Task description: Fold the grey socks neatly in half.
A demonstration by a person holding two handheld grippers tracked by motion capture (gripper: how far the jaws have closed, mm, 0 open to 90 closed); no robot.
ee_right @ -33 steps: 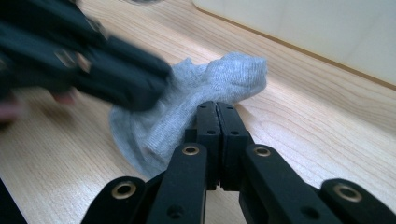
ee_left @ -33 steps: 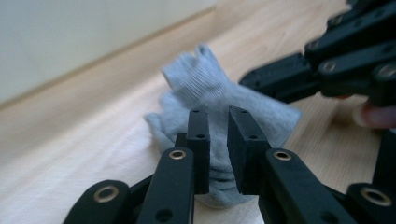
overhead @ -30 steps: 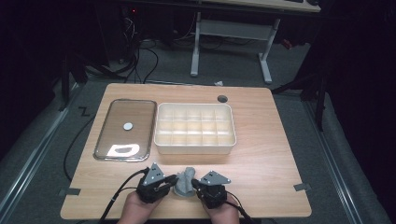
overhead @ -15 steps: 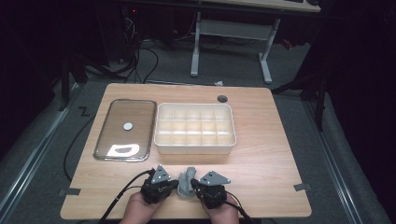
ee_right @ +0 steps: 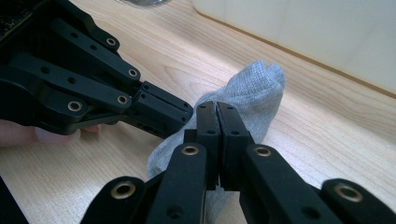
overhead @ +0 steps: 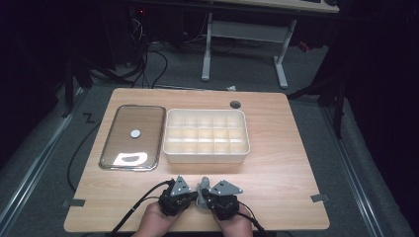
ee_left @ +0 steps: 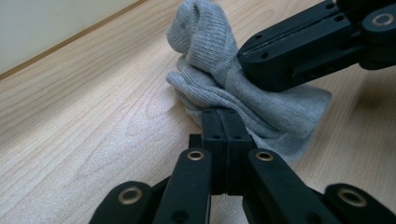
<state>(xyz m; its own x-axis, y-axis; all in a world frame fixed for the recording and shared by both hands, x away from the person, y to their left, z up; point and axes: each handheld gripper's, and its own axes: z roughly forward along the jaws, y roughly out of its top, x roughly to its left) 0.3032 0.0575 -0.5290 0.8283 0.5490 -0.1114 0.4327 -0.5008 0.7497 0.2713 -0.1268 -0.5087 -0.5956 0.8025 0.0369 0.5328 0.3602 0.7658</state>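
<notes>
A crumpled grey sock (overhead: 202,187) lies on the wooden table near its front edge, between my two grippers. From the left, my left gripper (overhead: 195,198) has just been closing its jaws, which now pinch the sock's near fold (ee_left: 205,60); its own tips (ee_left: 226,114) meet on the knit. My right gripper (overhead: 207,200) comes in from the right and is shut on the same sock (ee_right: 254,88), tips (ee_right: 217,107) pressed together. The two grippers point at each other, tips almost touching. A hand holds each gripper at the bottom edge.
A cream compartment box (overhead: 206,157) with several cells stands mid-table, just beyond the grippers. To its left lies a glass-topped metal lid (overhead: 106,148) with a round knob. A cable hole (overhead: 235,104) sits at the far edge. Cables trail off the front edge.
My left gripper has slid right toward the sock and its jaws have come together on it. The right gripper has stayed where it was.
</notes>
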